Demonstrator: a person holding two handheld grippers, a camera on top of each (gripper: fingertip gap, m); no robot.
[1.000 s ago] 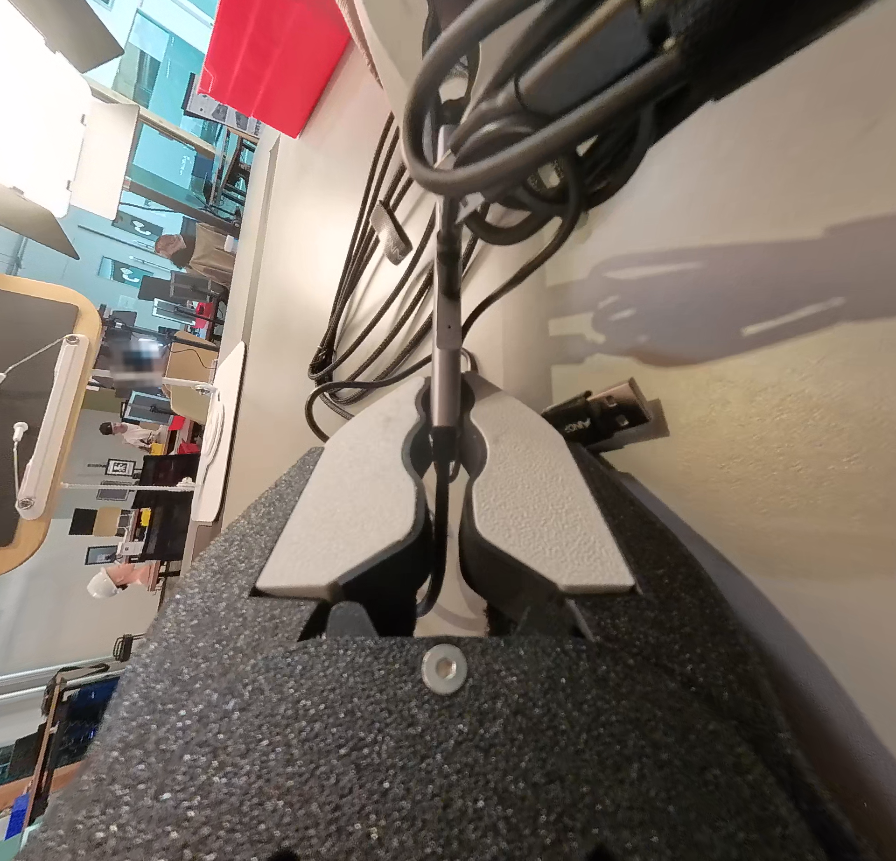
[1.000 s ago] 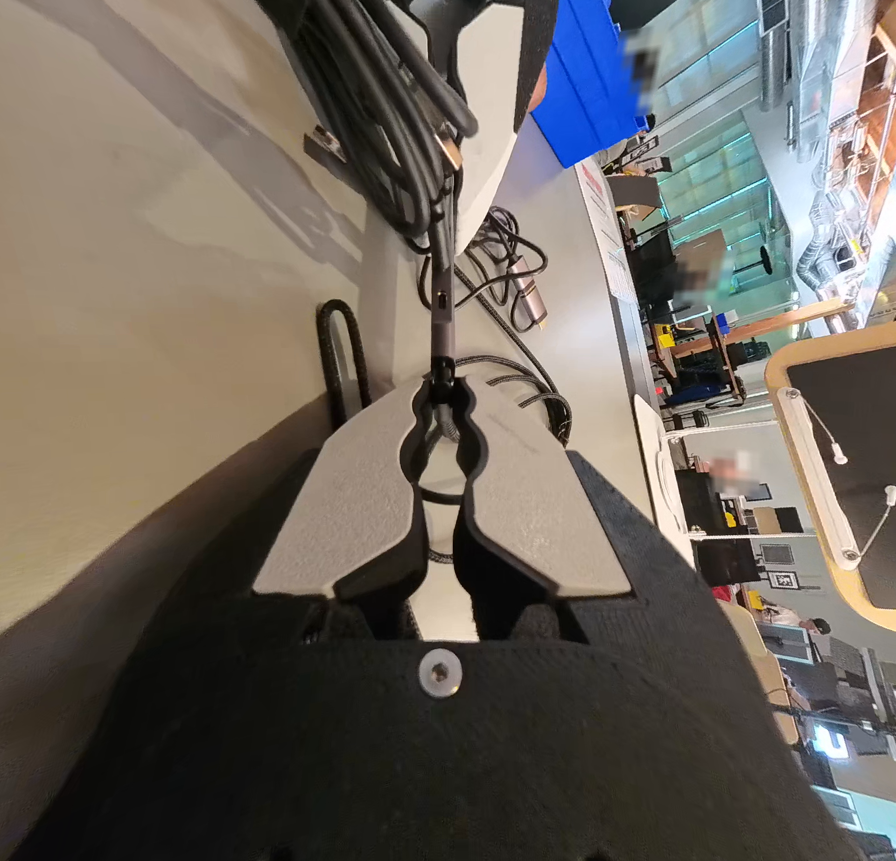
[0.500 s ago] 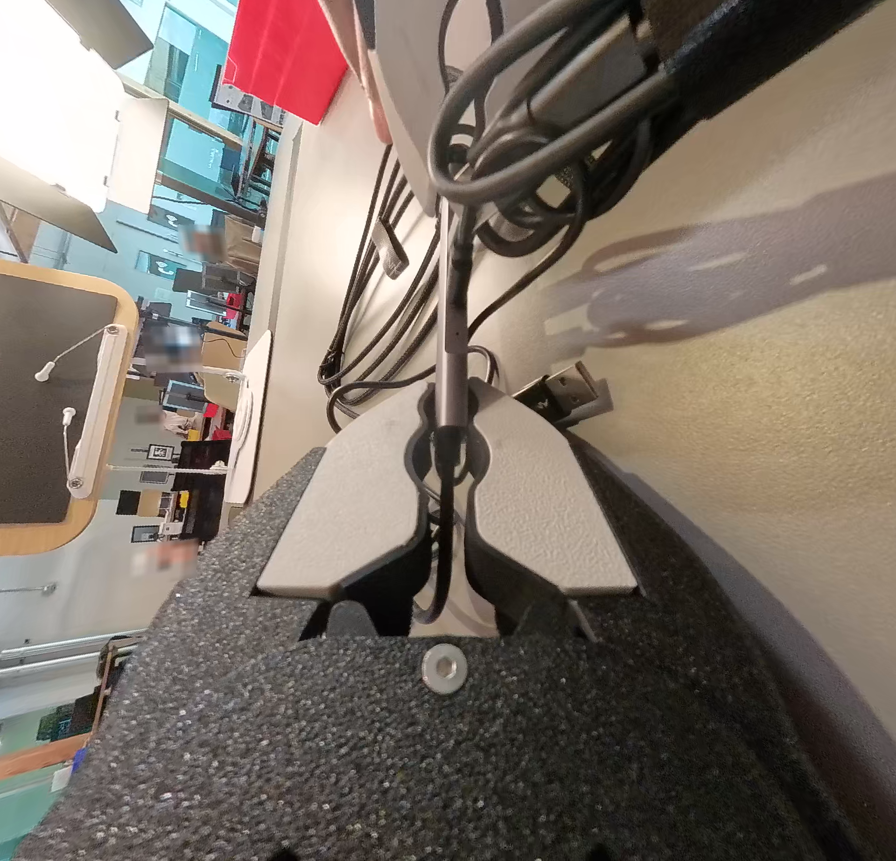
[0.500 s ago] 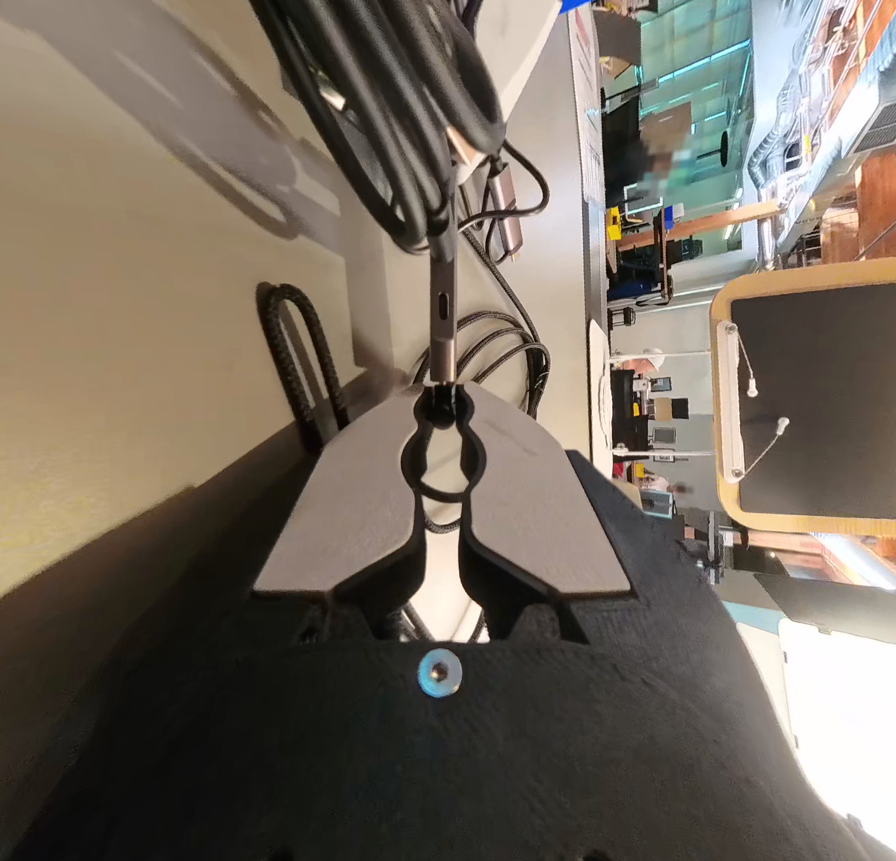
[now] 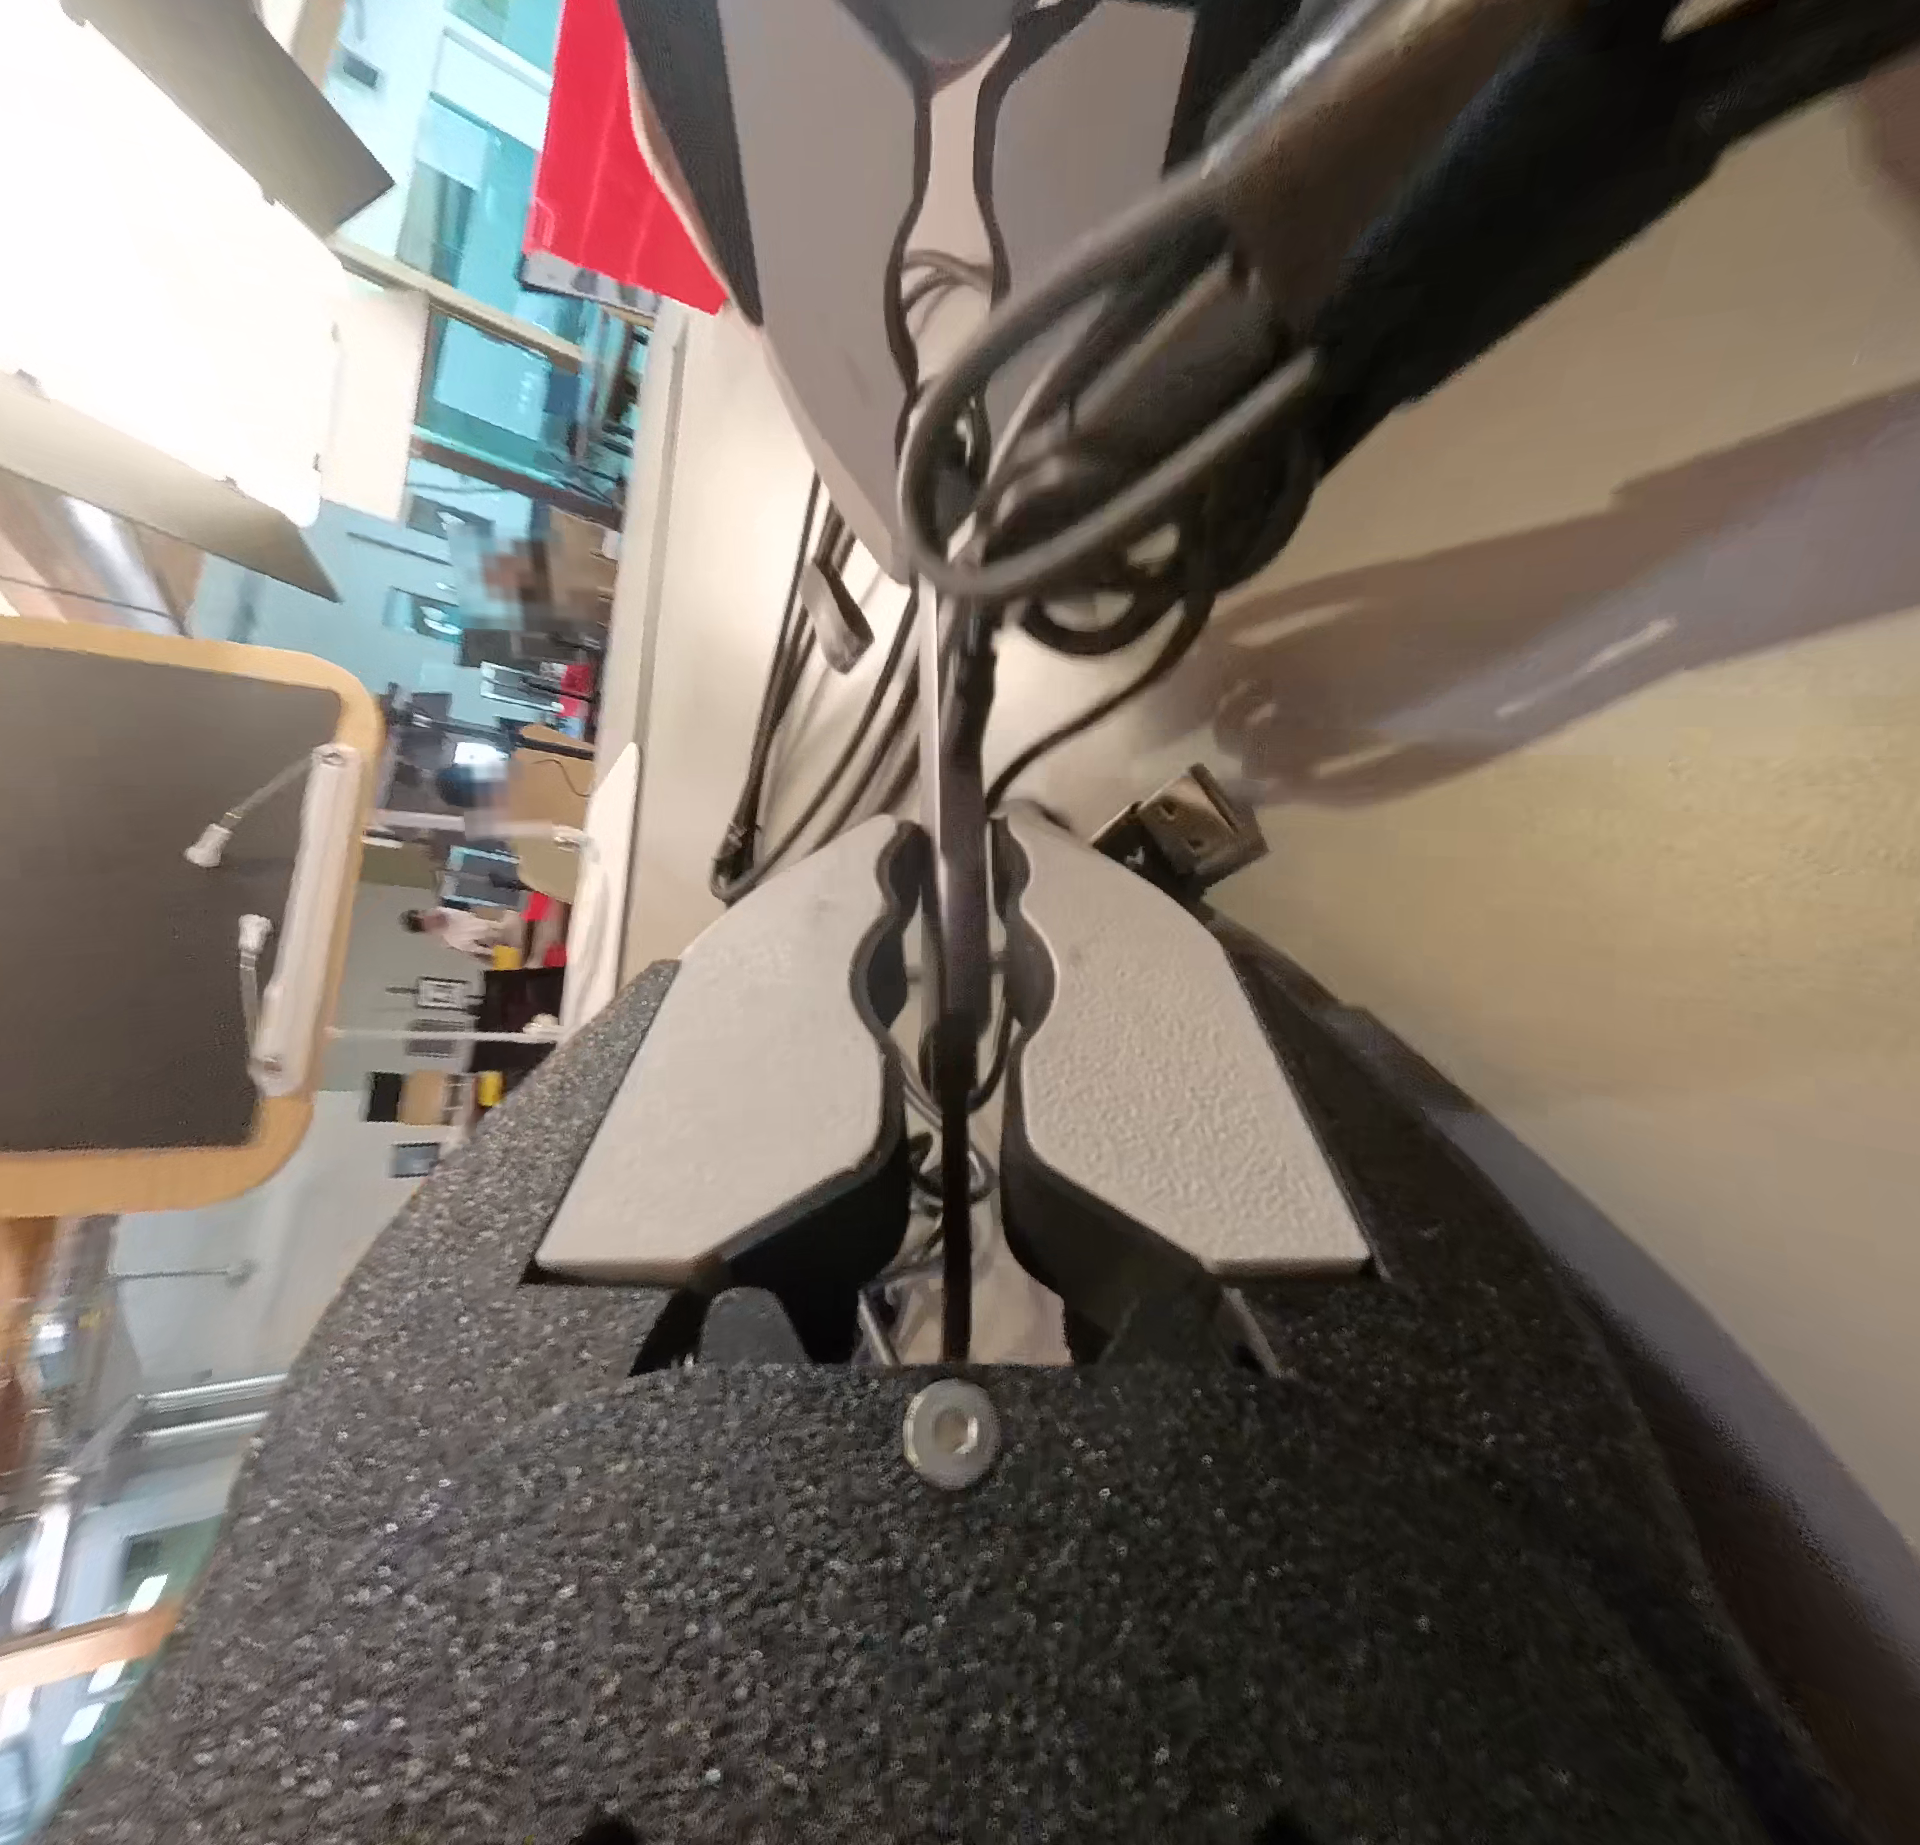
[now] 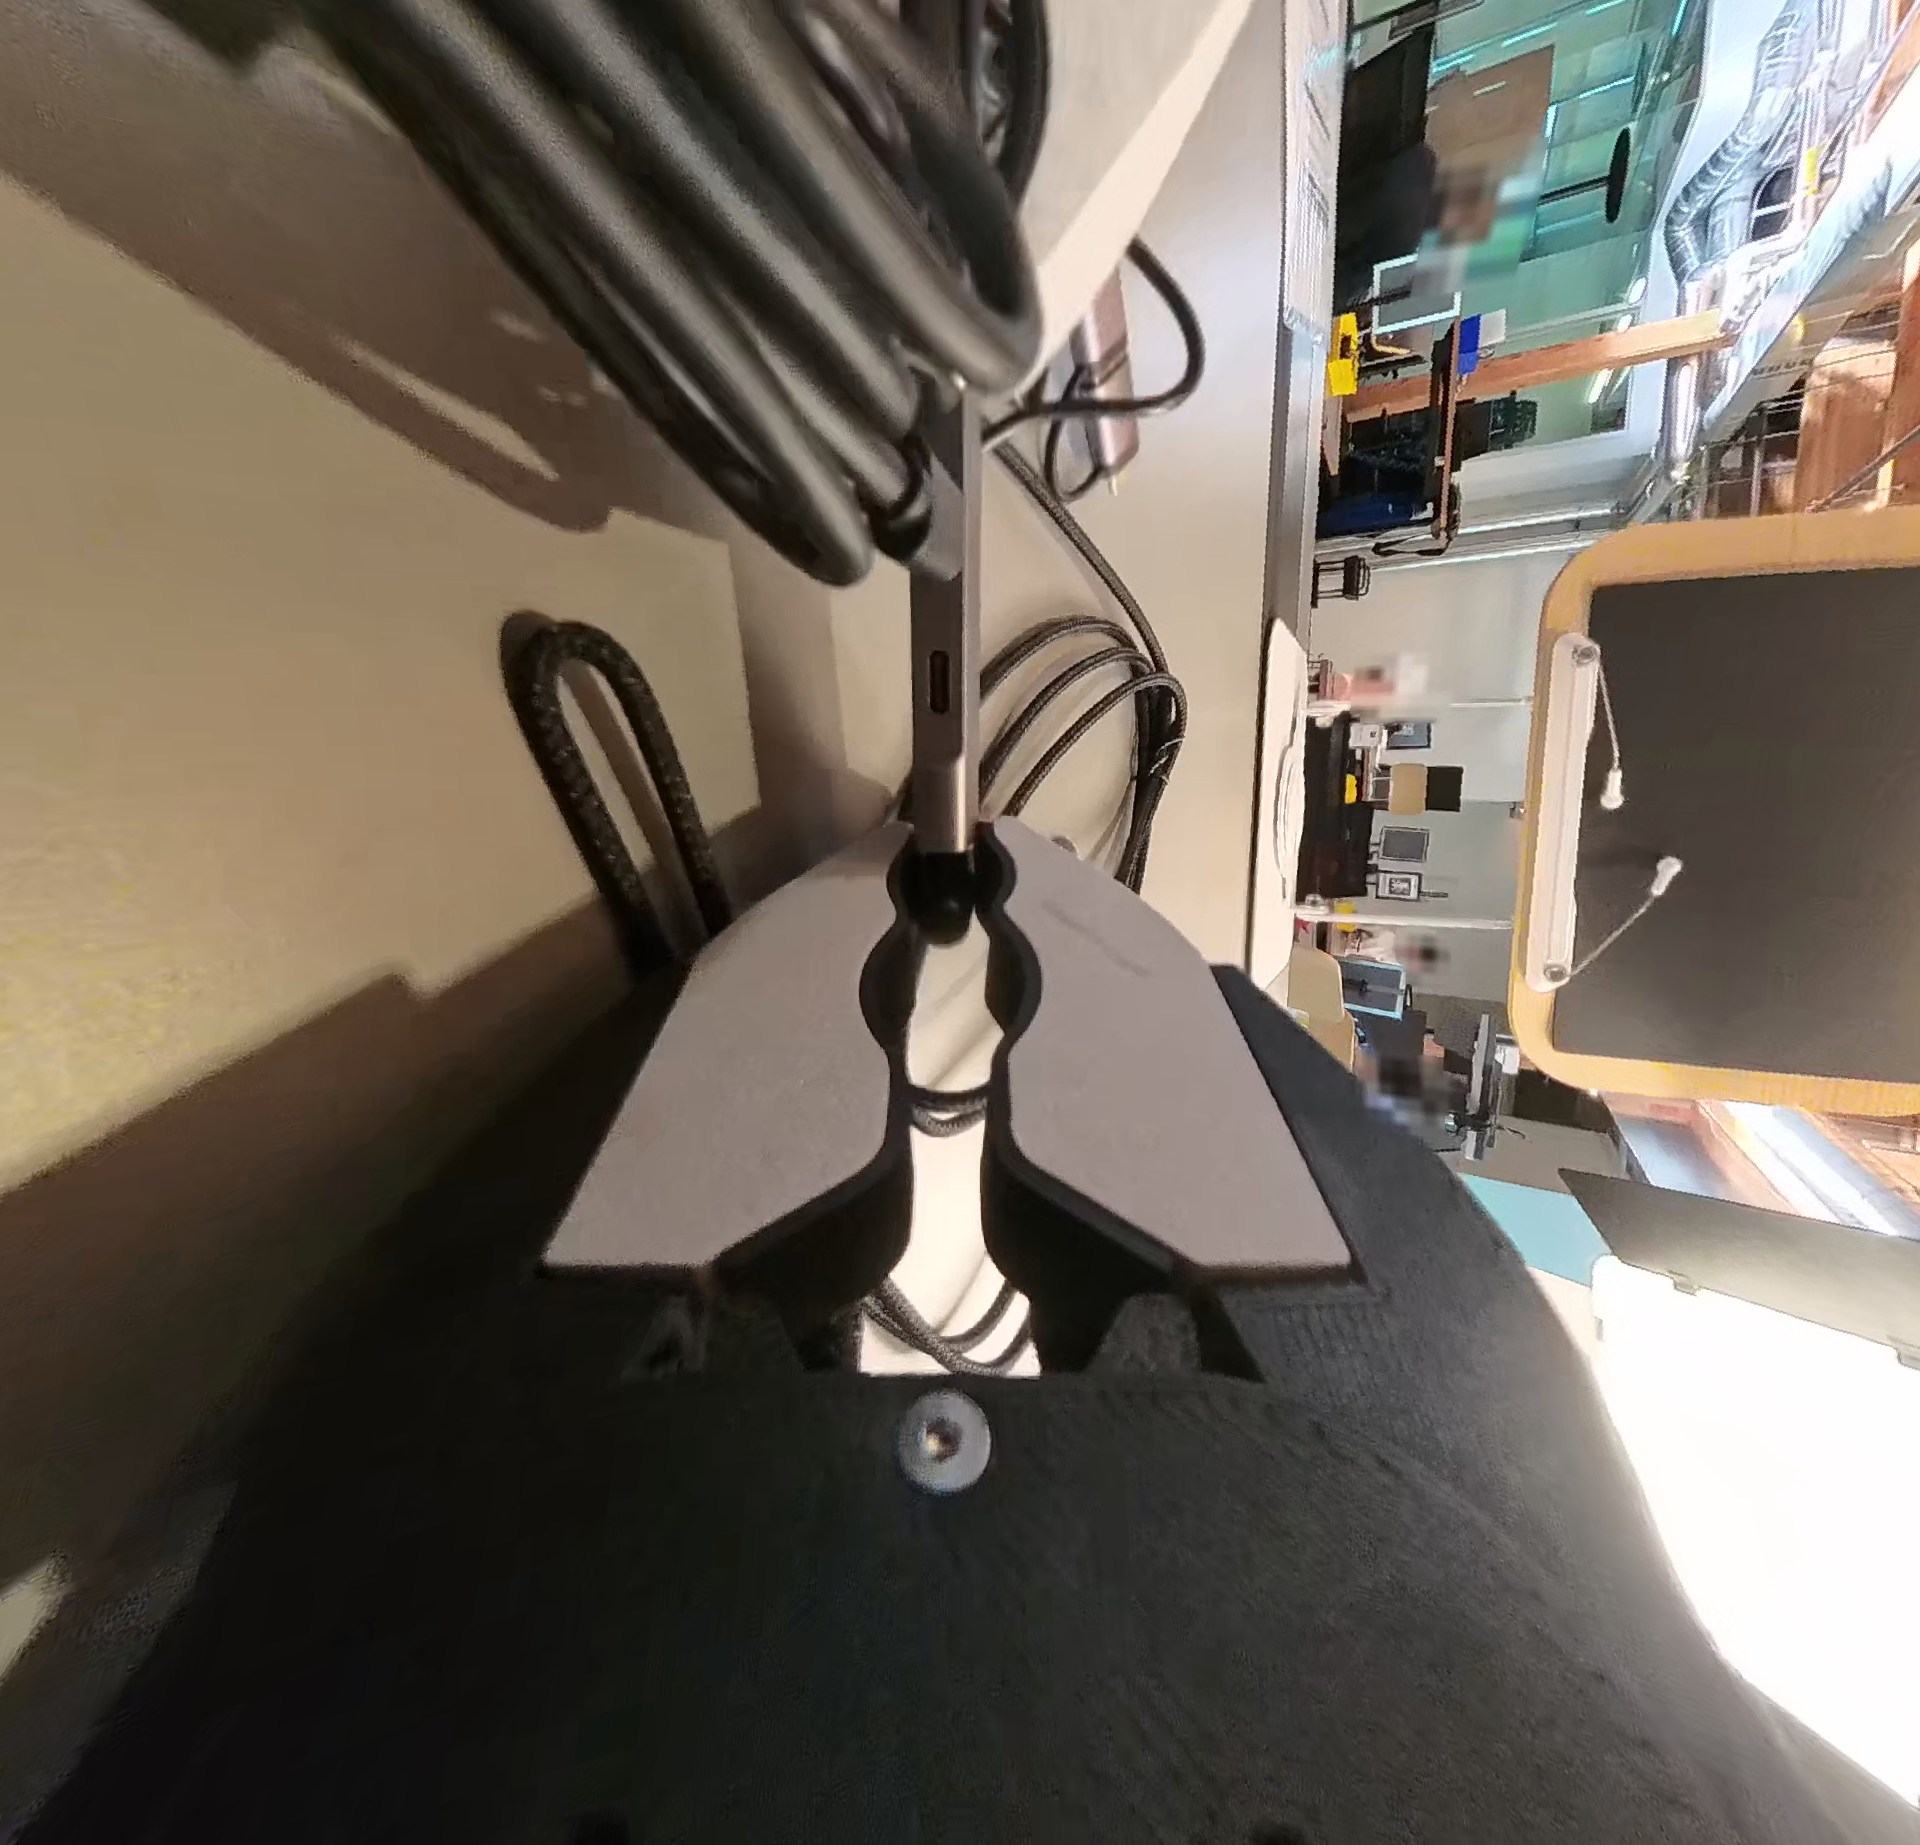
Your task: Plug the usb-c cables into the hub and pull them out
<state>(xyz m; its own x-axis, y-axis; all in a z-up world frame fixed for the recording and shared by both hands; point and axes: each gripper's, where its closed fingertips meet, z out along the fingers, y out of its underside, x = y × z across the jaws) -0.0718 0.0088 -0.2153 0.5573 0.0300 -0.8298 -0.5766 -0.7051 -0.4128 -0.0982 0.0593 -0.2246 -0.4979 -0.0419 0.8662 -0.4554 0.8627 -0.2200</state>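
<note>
Right wrist view is filling its lower half with the right gripper (image 6: 951,860), whose tongs are pinching the black strain relief at the end of the slim grey hub (image 6: 948,673) at mid-frame, the hub standing edge-on with one open port facing the camera. Above it, in the upper centre, a blurred bundle of black cables (image 6: 790,268) is hanging across the hub's far end, and braided cable loops (image 6: 613,767) are lying on the pale table (image 6: 208,652) at the left. In the left wrist view, the left gripper (image 5: 956,860) is standing with its tongs slightly spread around the dark hub (image 5: 961,756), not visibly clamping it. With one side looking loose and only the cord end pinched, the hub may well twist or slip, and the draped cables could snag it.
</note>
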